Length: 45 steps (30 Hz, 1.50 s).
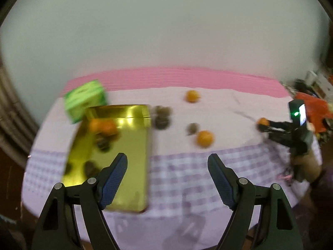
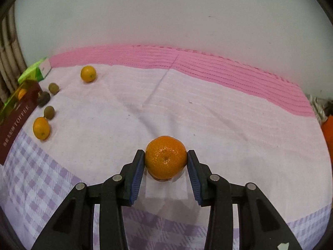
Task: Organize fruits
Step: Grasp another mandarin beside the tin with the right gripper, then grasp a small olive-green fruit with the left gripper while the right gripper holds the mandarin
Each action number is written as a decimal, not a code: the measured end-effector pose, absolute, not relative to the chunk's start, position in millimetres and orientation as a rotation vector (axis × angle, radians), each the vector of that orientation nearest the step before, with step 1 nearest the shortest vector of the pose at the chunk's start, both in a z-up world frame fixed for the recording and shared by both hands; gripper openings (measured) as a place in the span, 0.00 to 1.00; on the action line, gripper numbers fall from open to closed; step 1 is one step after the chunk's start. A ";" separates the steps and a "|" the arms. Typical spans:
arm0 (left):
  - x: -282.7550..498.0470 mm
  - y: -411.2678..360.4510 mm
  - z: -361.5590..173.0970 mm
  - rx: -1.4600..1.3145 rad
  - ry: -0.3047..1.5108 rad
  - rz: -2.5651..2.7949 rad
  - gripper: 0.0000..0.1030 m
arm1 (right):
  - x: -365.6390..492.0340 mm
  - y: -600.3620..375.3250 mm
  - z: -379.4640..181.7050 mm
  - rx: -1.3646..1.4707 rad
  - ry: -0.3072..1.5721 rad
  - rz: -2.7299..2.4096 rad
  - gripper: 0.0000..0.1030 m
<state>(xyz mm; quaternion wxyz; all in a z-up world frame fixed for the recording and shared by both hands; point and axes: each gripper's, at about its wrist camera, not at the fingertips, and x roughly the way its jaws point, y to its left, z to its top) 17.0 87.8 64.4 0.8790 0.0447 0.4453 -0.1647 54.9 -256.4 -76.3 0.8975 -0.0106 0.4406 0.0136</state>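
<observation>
Right gripper [image 2: 166, 159]: black two-finger tool with blue ribbed pads, closed on a round, dimpled orange mandarin [image 2: 165, 158]; one pad is pressed to each flank of the fruit, stem scar facing the camera, so that it can presumably be carried. The mandarin is held low over the pale pink cloth-covered table [image 2: 218, 112], right of centre, well apart from the other fruit

Left gripper [image 1: 167, 166]: same make, jaws wide apart with nothing between them, poised above the near end of a shiny gold rectangular tray [image 1: 133, 166], judged to be the collecting place, since orange and dark fruits already lie in it

Loose items, right wrist view: two small yellow-orange citrus fruits [image 2: 41, 128] [image 2: 88, 74] and three small olive-brown round fruits [image 2: 49, 112] near the tray's maroon lettered side; a green carton [image 2: 34, 73] behind

Left wrist view only: the tray's interior and contents, though blurred, and the right gripper seen from outside at the far right with the mandarin at its tips

Right wrist view only: the pad contact, sharply shown, and the tray's lettering
</observation>
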 end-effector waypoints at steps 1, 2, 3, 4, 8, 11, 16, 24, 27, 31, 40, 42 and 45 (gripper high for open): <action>24.4 78.3 63.8 0.086 0.938 -0.363 0.77 | 54.3 -255.8 -76.2 -0.021 0.905 0.031 0.37; 35.4 67.7 62.5 0.077 0.954 -0.391 0.77 | 53.8 -255.2 -76.2 -0.021 0.902 0.035 0.37; 44.3 58.0 60.3 0.073 0.968 -0.410 0.77 | 53.3 -253.9 -76.6 -0.017 0.897 0.042 0.37; 54.4 47.3 56.7 0.074 0.986 -0.425 0.77 | 53.3 -253.3 -77.8 -0.006 0.893 0.050 0.37; 92.5 14.3 28.7 0.099 1.076 -0.441 0.76 | 51.4 -262.6 -86.6 0.056 0.881 0.058 0.37; 110.7 0.2 8.4 0.098 1.137 -0.442 0.72 | 52.0 -271.7 -88.6 0.114 0.888 0.065 0.37; 134.3 -13.0 -22.6 0.127 1.183 -0.406 0.67 | 52.0 -277.8 -89.1 0.161 0.889 0.089 0.37; 161.4 -16.7 -67.4 0.101 1.293 -0.348 0.25 | 53.5 -279.8 -91.7 0.196 0.890 0.108 0.37; 162.9 -15.1 -70.4 0.083 1.284 -0.347 0.25 | 53.4 -280.8 -92.1 0.204 0.889 0.111 0.37; 158.1 -12.1 -63.7 0.079 1.254 -0.313 0.25 | 53.4 -281.2 -92.3 0.207 0.890 0.112 0.37; 106.5 11.0 2.1 0.009 1.105 -0.284 0.25 | 54.9 -279.2 -92.2 0.195 0.893 0.104 0.37; 97.0 16.9 14.2 -0.001 1.082 -0.269 0.25 | 55.2 -278.6 -92.1 0.192 0.893 0.102 0.37; 81.7 25.8 29.1 0.007 1.043 -0.238 0.25 | 55.0 -277.5 -92.1 0.186 0.894 0.098 0.37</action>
